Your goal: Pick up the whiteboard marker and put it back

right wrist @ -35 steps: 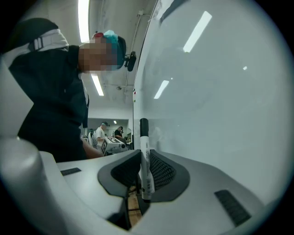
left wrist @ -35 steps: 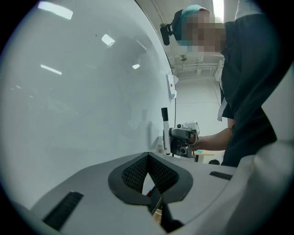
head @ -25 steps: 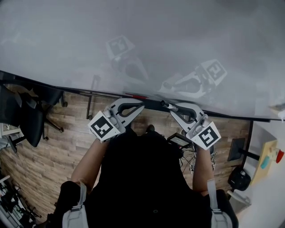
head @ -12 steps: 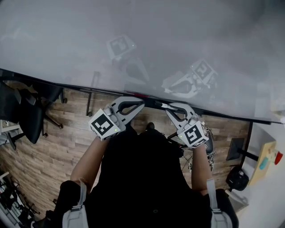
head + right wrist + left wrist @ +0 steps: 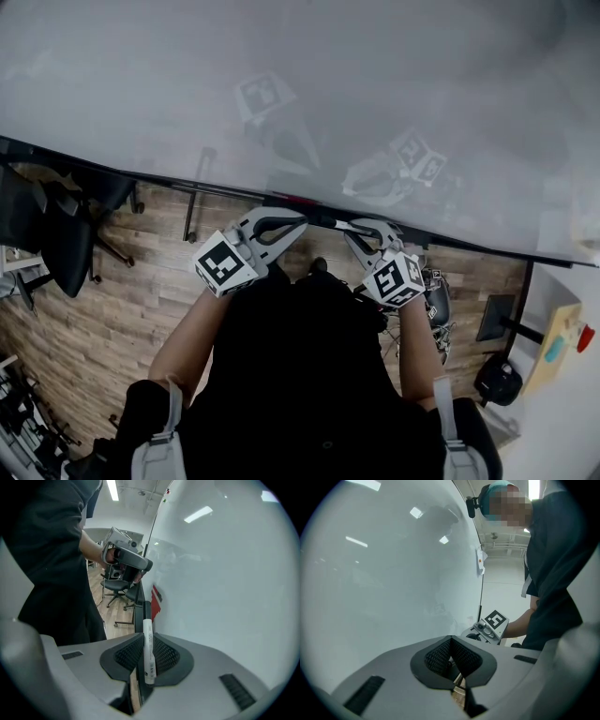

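Whiteboard (image 5: 300, 66) up top — right gripper (image 5: 352, 228) slid nearer the left gripper (image 5: 298, 218); its fingers (image 5: 165, 656) pinch the marker (image 5: 148, 644), left fingers (image 5: 439, 656) shut.

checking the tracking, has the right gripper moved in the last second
Yes. In the head view the right gripper has shifted left along the whiteboard's dark lower edge, closer to the left gripper.

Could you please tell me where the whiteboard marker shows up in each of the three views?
Head view: whiteboard marker at centre, in the right claw, against the whiteboard's lower edge.
Left gripper view: not in it.
Right gripper view: lower centre, clamped between the jaws.
Shared landmark: the whiteboard, in all three.
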A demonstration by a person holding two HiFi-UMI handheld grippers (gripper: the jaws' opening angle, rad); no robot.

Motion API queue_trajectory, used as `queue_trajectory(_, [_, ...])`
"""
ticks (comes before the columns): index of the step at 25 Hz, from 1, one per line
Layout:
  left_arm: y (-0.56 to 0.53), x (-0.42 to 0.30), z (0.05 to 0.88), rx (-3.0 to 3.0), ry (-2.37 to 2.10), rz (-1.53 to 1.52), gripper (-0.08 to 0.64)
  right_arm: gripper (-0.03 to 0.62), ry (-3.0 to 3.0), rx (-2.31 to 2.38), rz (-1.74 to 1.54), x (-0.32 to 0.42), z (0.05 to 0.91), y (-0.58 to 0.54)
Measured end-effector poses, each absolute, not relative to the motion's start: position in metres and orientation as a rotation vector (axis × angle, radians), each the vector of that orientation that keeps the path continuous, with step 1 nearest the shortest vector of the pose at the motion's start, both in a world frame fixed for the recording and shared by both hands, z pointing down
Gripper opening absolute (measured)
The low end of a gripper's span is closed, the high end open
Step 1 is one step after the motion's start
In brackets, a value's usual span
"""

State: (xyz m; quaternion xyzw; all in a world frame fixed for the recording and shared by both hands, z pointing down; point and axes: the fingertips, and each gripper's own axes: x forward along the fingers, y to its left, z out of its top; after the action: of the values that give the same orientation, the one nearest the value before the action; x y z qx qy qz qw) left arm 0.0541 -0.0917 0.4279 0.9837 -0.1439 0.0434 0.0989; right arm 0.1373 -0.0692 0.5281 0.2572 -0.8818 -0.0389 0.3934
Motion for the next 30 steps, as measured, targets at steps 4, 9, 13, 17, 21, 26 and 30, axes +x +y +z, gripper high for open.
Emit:
queue_trajectory(4, [-0.091,0.05,0.431,2.92,-0.419,0.112,0.012,0.071,-2.218,0.629,-0.092,0.13,0.544,-0.071])
queue_trajectory(9, [-0.087,0.047,0.434,2.922,-0.409,0.109,0.012,0.071,-2.16,0.611,-0.104,0.131,0.561,-0.073])
queue_trajectory(13, [-0.084,0.047,0.437,2.913,-0.412,0.121,0.012,0.071,-2.139,0.604,-0.085,0.134,0.57,-0.074])
queue_trajectory(17, [-0.081,0.046,0.441,2.909,-0.415,0.13,0.012,0.071,-2.132,0.595,-0.063,0.134,0.578,-0.073])
queue_trajectory(21, [-0.078,0.047,0.441,2.903,-0.421,0.128,0.012,0.071,-2.125,0.592,-0.055,0.135,0.582,-0.073])
queue_trajectory(26, [-0.075,0.047,0.441,2.899,-0.423,0.132,0.012,0.071,-2.111,0.58,-0.058,0.135,0.586,-0.073])
queue_trajectory(30, [-0.074,0.046,0.442,2.9,-0.424,0.14,0.012,0.071,-2.102,0.572,-0.052,0.135,0.589,-0.073])
